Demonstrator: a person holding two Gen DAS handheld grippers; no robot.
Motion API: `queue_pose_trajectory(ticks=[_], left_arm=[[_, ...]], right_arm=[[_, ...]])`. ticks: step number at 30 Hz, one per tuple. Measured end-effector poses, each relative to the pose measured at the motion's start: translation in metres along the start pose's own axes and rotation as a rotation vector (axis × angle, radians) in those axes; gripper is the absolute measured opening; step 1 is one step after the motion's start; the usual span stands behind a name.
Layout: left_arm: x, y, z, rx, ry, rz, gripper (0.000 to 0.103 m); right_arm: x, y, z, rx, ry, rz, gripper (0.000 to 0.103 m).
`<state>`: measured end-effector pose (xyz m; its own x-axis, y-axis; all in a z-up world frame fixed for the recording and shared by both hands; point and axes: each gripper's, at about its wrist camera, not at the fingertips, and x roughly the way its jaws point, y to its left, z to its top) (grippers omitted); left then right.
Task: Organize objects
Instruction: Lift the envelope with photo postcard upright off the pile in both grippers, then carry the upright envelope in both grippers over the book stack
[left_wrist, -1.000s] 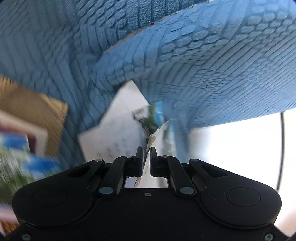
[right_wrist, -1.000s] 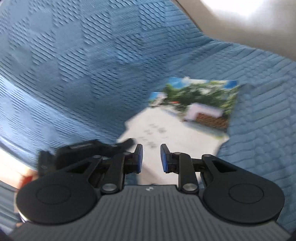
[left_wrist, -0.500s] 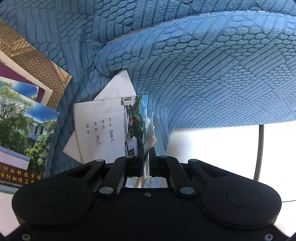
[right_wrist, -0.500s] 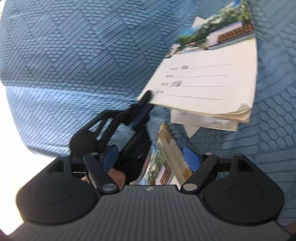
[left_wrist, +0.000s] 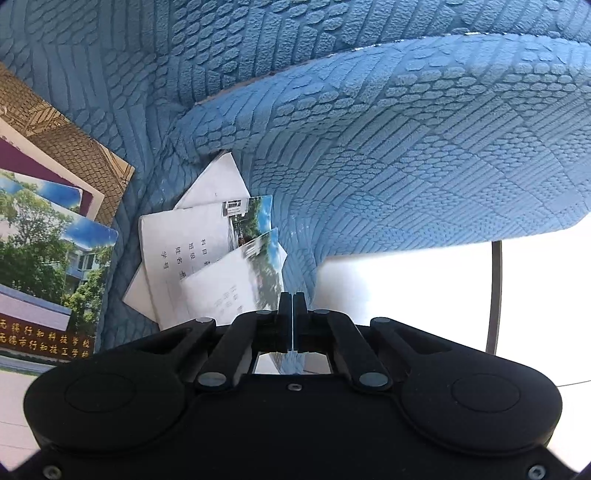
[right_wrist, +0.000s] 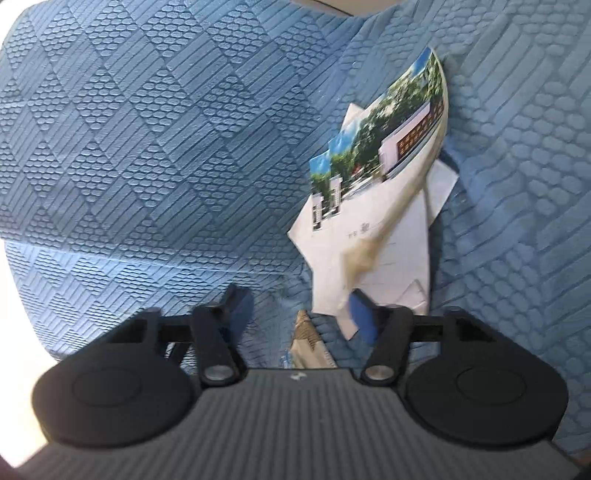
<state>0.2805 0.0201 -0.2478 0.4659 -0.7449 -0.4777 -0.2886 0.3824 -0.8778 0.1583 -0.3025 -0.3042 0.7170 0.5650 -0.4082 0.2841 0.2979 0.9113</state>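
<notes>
Left gripper (left_wrist: 291, 314): fingers pressed together on the thin edge of a notebook cover (left_wrist: 236, 284), which angles up from the pile.
Right gripper (right_wrist: 295, 314): fingers apart and closing; blurred, so whether the right blue pad touches the paper just beside it cannot be told.
Notebooks (right_wrist: 373, 229): white covers with a school photo strip, lying askew on one another in the crease of the blue textured cushion (left_wrist: 406, 147).
Second stack (left_wrist: 48, 221): larger booklets with tree and building photos, left of the notebooks on the same cushion.
</notes>
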Motion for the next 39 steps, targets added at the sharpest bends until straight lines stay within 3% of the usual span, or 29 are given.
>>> queue_pose_trajectory(ticks=[7, 11, 13, 14, 27, 29, 31, 33, 37, 39], left_arm=[[-0.003, 0.007, -0.001, -0.009, 0.029, -0.022, 0.002], [0.000, 0.010, -0.002, -0.005, 0.042, -0.001, 0.009], [0.004, 0.016, -0.002, -0.030, 0.057, 0.003, 0.043], [0.005, 0.018, -0.003, -0.034, 0.058, 0.004, 0.046], [0.042, 0.037, -0.005, -0.130, 0.075, -0.005, 0.045], [0.047, 0.038, -0.007, -0.134, 0.076, -0.009, 0.041], [0.052, 0.038, -0.008, -0.130, 0.056, 0.010, 0.030], [0.058, 0.036, -0.005, -0.089, 0.056, 0.037, 0.026], [0.068, 0.036, -0.005, -0.071, 0.072, 0.034, 0.008], [0.069, 0.031, -0.010, -0.033, 0.073, 0.056, 0.006]], right_arm=[[0.001, 0.002, 0.004, -0.045, -0.020, -0.063, 0.011], [-0.003, 0.005, 0.007, -0.100, -0.030, -0.054, 0.010], [-0.004, 0.010, 0.008, -0.138, -0.033, -0.048, 0.009], [-0.004, 0.011, 0.009, -0.149, -0.035, -0.043, 0.009], [-0.016, 0.013, 0.013, -0.168, -0.032, -0.009, 0.008], [-0.018, 0.013, 0.013, -0.164, -0.030, -0.005, 0.008], [-0.021, 0.013, 0.013, -0.158, -0.028, -0.001, 0.008], [-0.022, 0.013, 0.014, -0.158, -0.025, -0.001, 0.008], [-0.025, 0.012, 0.016, -0.157, -0.022, 0.002, 0.008], [-0.026, 0.012, 0.018, -0.155, -0.023, 0.006, 0.009]])
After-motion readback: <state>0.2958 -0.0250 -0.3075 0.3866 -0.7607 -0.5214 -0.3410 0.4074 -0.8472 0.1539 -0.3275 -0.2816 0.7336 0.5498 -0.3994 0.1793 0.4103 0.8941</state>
